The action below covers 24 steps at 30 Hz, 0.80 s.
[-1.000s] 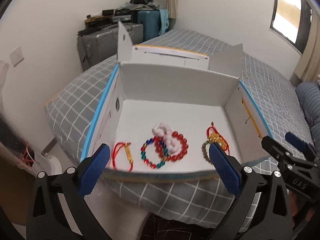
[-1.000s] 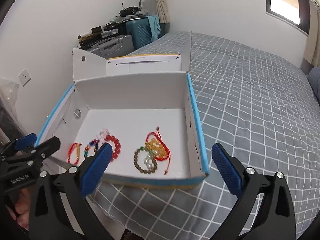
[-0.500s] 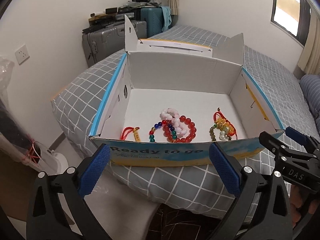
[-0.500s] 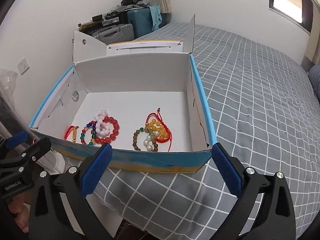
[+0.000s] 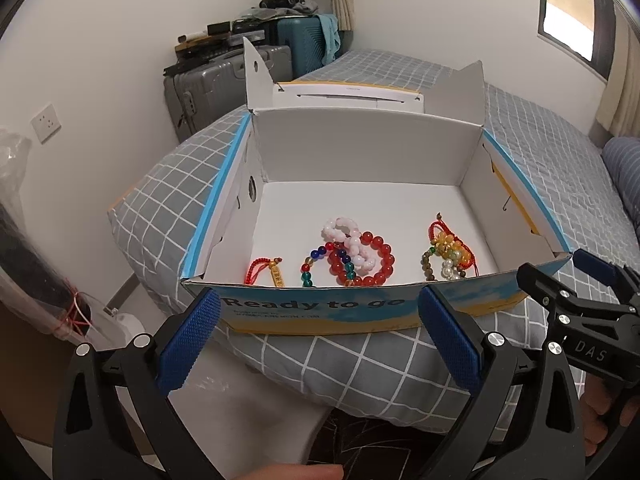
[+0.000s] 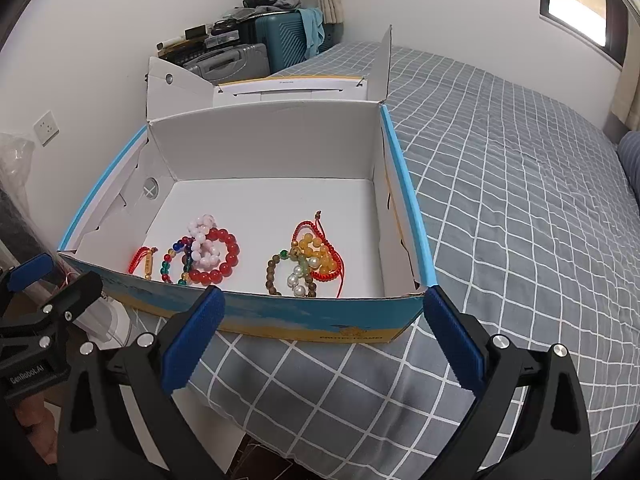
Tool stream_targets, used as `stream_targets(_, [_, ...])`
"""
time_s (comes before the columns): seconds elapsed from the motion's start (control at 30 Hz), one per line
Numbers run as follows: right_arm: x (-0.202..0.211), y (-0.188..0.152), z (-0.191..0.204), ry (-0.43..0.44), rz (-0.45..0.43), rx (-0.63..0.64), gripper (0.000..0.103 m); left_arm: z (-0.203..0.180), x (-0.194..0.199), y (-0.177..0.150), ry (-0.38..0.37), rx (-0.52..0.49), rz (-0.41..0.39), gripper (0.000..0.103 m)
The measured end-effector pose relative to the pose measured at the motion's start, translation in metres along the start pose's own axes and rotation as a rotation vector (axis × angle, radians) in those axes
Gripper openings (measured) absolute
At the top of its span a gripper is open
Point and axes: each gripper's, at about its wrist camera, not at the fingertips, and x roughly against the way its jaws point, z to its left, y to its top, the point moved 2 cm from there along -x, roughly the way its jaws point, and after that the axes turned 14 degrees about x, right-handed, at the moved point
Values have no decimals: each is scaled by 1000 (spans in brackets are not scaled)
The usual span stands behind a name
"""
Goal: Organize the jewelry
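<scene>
Both cameras now sit lower and farther back than a second ago, so the near wall of the cardboard box [image 5: 320, 312] rises across the view and hides the closest beads. Left to right, beyond the bed [image 6: 520, 200] corner, stand a wall socket [image 5: 45, 123], a grey suitcase [image 5: 208, 88] and a teal suitcase [image 5: 304, 46]. Inside the box lie a red cord bracelet [image 5: 266, 270], a multicoloured bead bracelet [image 5: 316, 266], a pink bead bracelet [image 5: 352, 238], a red bead bracelet [image 5: 380, 264] and a tangled bracelet cluster [image 5: 448, 254]; the left hand-held gripper [image 5: 320, 340] and right hand-held gripper [image 6: 320, 340] both gape wide, empty, short of it.

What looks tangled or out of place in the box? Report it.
In the box, the white bead bracelet lies across the red bead bracelet, and several bracelets at right are heaped together.
</scene>
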Motion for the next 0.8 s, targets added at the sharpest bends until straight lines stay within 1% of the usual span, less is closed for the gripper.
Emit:
stream_targets(0.23, [0,0,0,2,2,2,96,2,1,3,1,19,-1,97])
stream_targets(0.47, [0,2,2,1,2,0,96,-3,4,3,9,5,-15,97])
stream_targets(0.7, [0,2,1,3,3,-1,96,-3,4,4,12,11,-15,97])
stream_targets(0.8, [0,2,1,2,4,-2,96,-7,4,2,22,-7,-17,97])
